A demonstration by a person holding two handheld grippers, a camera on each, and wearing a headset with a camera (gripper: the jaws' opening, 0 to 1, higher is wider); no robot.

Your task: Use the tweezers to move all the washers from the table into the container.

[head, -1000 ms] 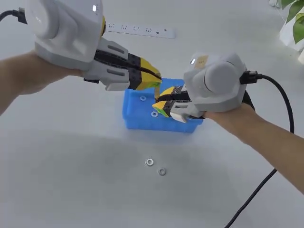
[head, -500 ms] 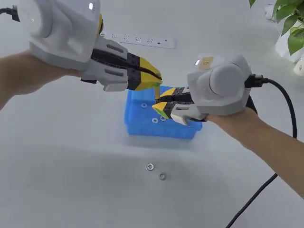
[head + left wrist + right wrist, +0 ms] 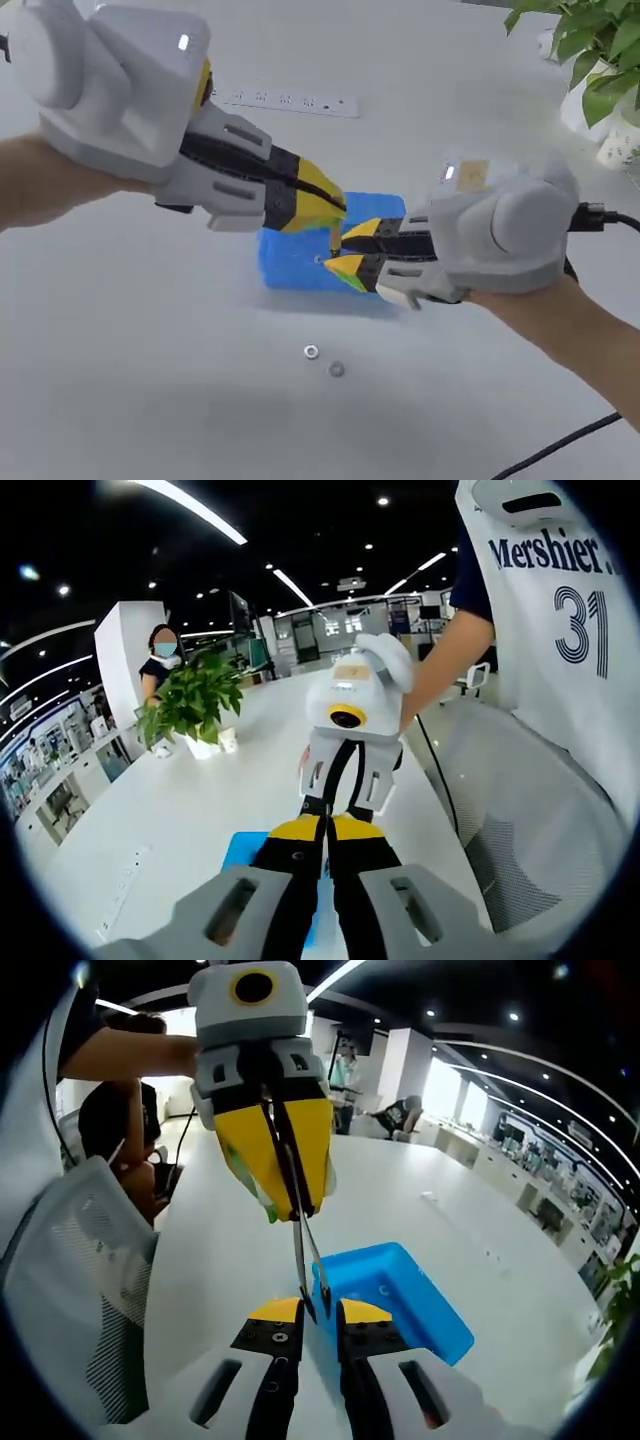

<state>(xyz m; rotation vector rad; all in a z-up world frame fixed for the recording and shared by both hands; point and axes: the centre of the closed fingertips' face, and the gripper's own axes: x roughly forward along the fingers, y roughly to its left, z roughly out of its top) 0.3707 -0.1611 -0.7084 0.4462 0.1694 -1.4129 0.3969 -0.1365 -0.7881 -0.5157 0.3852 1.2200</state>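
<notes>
Blue container (image 3: 290, 265) sits mid worktop (image 3: 140, 360), w/ both claws meeting over its right part in head view. L claw (image 3: 328, 208) comes in from upper left, yellow jaws clenched on the tweezers (image 3: 334, 238), which hang down out of the jaw tips toward the container. R claw (image 3: 352, 248) comes in from the right, jaws parted w/ a clear gap.

R gripper view agrees: L claw (image 3: 296, 1210) is up top, pinched on the tweezers (image 3: 303, 1260). Their thin legs run down and end btwn the R claw's (image 3: 320, 1312) two yellow tips. Can't tell if either R jaw touches them. Container (image 3: 420, 1310) lies just beyond and to the right of those jaws in that view.

Two washers (image 3: 311, 351) lie on bare worktop on the person's side of the container, apart from it. The second washer (image 3: 336, 370) is just beside the first, slightly nearer the person.

L gripper view: own jaws shut together at bottom, and a strip of container (image 3: 240, 852) shows to their left. A plant (image 3: 195, 695) stands further back on the worktop. A person in a numbered jersey (image 3: 560, 630) is at right, w/ a mesh chair (image 3: 540, 850) below.

Power strip (image 3: 285, 100) lies at the far side of the worktop in head view, and the plant (image 3: 585, 50) is at top right.
</notes>
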